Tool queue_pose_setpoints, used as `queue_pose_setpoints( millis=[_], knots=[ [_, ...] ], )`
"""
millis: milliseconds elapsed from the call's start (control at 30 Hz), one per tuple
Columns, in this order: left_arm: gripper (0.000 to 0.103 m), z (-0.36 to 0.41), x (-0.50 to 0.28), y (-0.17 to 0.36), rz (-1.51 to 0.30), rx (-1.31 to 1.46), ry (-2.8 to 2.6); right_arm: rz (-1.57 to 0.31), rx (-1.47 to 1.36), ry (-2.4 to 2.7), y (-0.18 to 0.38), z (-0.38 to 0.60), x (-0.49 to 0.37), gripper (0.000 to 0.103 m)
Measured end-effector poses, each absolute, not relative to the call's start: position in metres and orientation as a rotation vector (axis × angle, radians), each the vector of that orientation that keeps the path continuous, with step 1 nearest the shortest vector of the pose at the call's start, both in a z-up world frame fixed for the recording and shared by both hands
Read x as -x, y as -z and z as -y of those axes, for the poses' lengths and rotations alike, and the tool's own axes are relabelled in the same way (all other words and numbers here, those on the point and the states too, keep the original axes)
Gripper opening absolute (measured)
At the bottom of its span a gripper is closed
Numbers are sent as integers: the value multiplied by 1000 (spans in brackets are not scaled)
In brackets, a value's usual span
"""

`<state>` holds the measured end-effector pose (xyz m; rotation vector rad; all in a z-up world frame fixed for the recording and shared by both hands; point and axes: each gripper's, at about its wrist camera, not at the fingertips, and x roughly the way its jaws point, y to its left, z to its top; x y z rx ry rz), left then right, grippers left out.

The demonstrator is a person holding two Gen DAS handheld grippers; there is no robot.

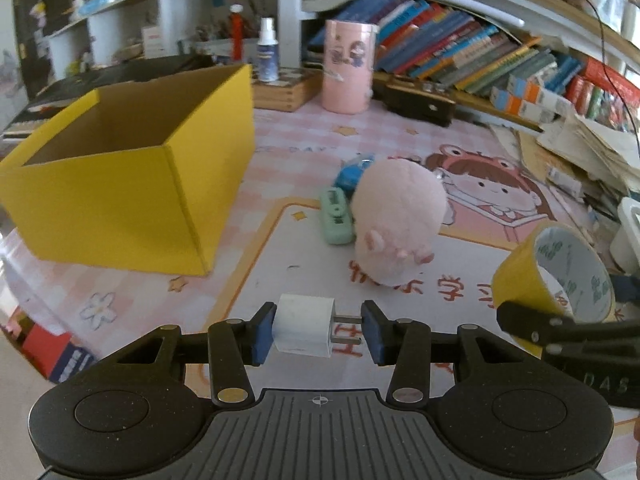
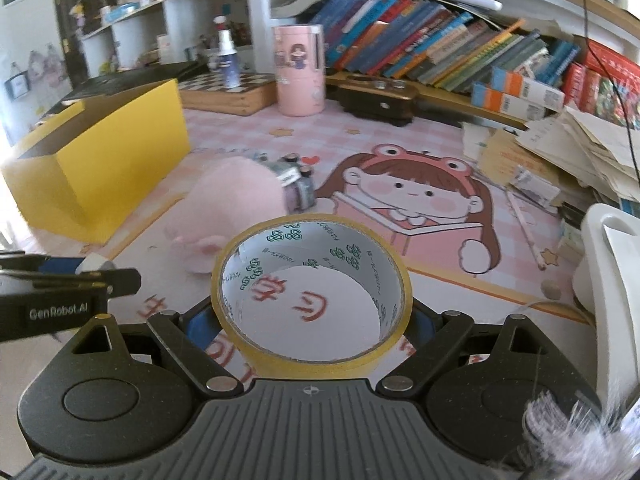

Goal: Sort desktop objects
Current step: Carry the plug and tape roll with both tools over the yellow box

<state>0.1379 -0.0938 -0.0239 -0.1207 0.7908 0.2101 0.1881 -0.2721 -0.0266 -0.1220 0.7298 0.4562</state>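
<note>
My left gripper (image 1: 318,330) is shut on a white charger plug (image 1: 302,330): one blue pad presses its body, the other its two metal prongs. It is held just over the pink desk mat (image 1: 280,160). My right gripper (image 2: 310,320) is shut on a yellow tape roll (image 2: 256,352), one pad on each side; the same tape roll (image 1: 520,276) shows at the right of the left wrist view. An open yellow box (image 1: 120,208) stands to the left. A pink plush toy (image 1: 396,216) lies mid-mat beside a green stapler-like item (image 1: 336,216).
A blue object (image 1: 352,174) lies behind the plush, and patterned tape rolls (image 2: 296,184) sit there too. A pink cylinder holder (image 1: 348,68), a spray bottle (image 1: 267,50) and rows of books (image 1: 460,48) line the back. Stacked papers (image 2: 560,148) and a white container (image 2: 612,280) crowd the right.
</note>
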Motion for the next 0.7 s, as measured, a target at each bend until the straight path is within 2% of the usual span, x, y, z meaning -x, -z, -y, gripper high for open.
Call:
queue_pose_setpoints(
  millis=[700],
  knots=[
    [44,9,-62,13,-723,170,-167,-696,157,-457,11,191,-112,89]
  ],
)
